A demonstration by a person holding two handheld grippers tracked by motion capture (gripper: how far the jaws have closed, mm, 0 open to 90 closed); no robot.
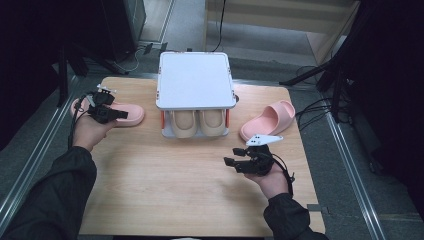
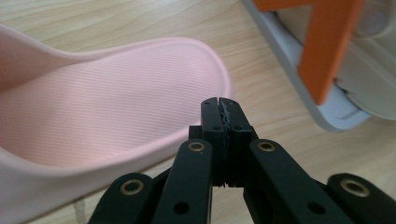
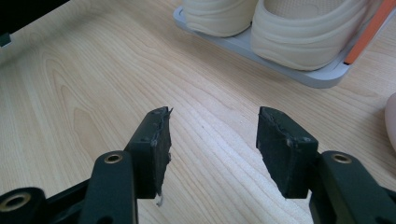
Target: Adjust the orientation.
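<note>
A pink slipper (image 1: 131, 113) (image 2: 107, 107) lies at the table's left, toe toward the rack. My left gripper (image 1: 124, 115) (image 2: 219, 105) hovers over its toe end, jaws pressed together with nothing visible between them. A second pink slipper (image 1: 270, 117) (image 3: 391, 119) rests at the right, tilted. My right gripper (image 1: 229, 161) (image 3: 212, 126) stands open over bare wood in front of it, pointing left toward the rack. A white two-level shoe rack (image 1: 195, 80) (image 3: 322, 77) holds a beige pair of slippers (image 1: 195, 122) (image 3: 299, 32) on its lower shelf.
The rack has orange posts (image 2: 331, 42) at its corners and a flat white top. The wooden table (image 1: 175, 170) has open room across its front half. Black stands and cables surround the table on the floor.
</note>
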